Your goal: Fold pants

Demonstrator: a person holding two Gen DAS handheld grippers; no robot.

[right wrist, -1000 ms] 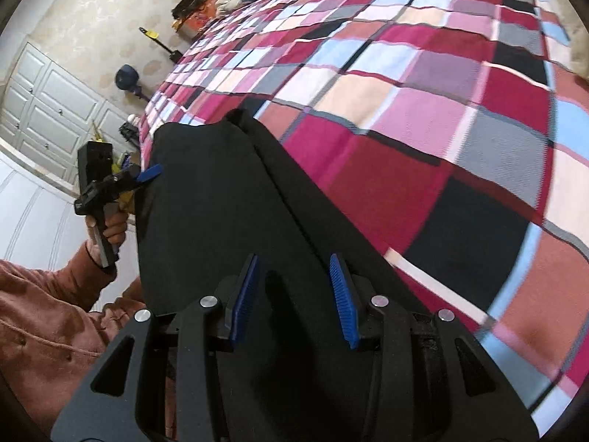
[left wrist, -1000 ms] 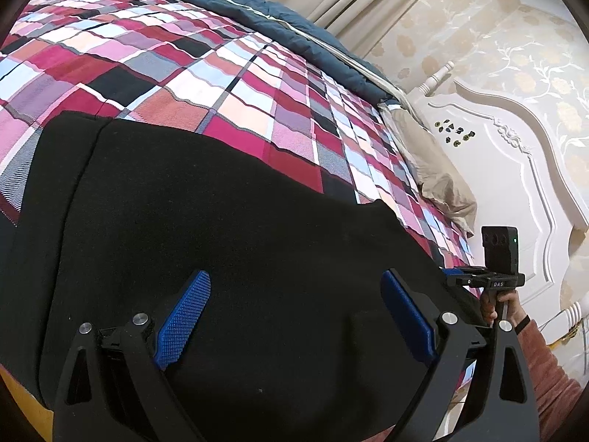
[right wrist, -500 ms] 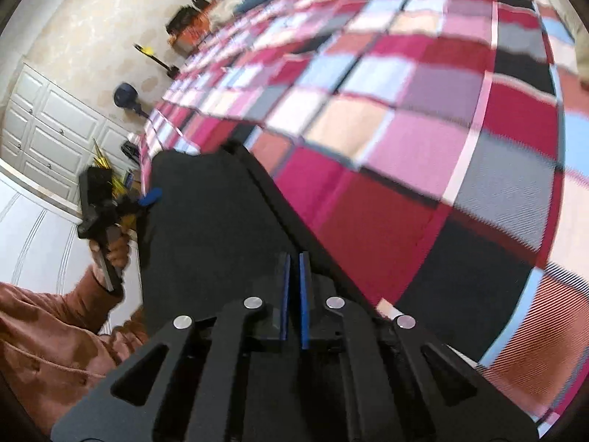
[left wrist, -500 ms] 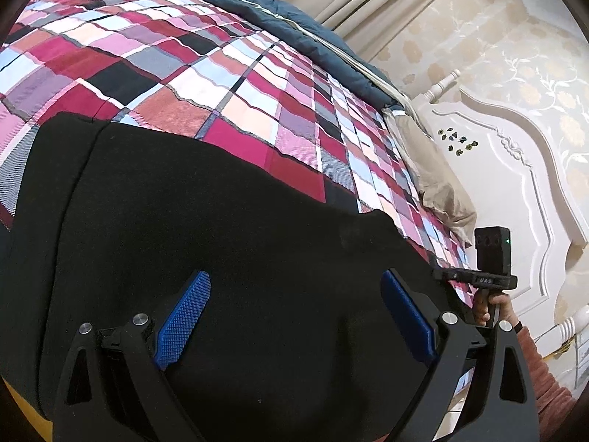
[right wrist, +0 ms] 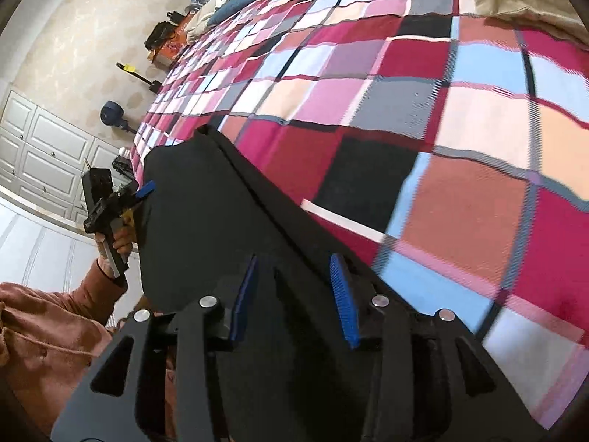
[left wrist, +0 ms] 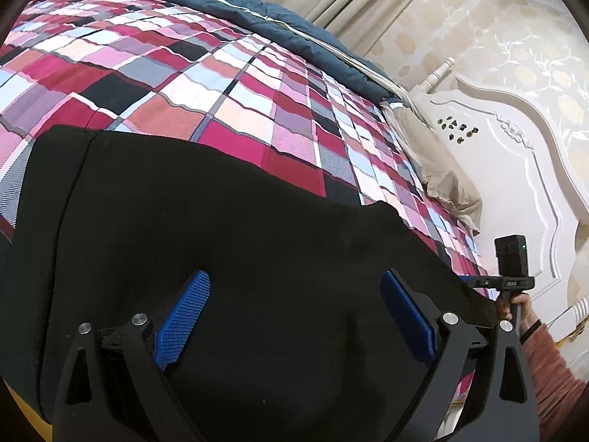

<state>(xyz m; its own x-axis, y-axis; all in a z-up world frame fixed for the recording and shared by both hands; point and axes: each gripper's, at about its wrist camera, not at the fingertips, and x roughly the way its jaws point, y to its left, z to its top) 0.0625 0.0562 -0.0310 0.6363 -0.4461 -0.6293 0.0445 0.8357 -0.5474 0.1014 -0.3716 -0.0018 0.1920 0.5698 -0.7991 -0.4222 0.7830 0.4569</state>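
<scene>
Black pants (left wrist: 221, 239) lie flat along the near edge of the plaid bedspread (left wrist: 228, 84); left gripper (left wrist: 294, 316) and right gripper (right wrist: 294, 298) hover spread, empty. A one-layer pinch could skew the fold.

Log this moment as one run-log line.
stage: pre-fold | pants: black, flat on plaid bedspread | left gripper: open, over pants | right gripper: open, over pants edge
</scene>
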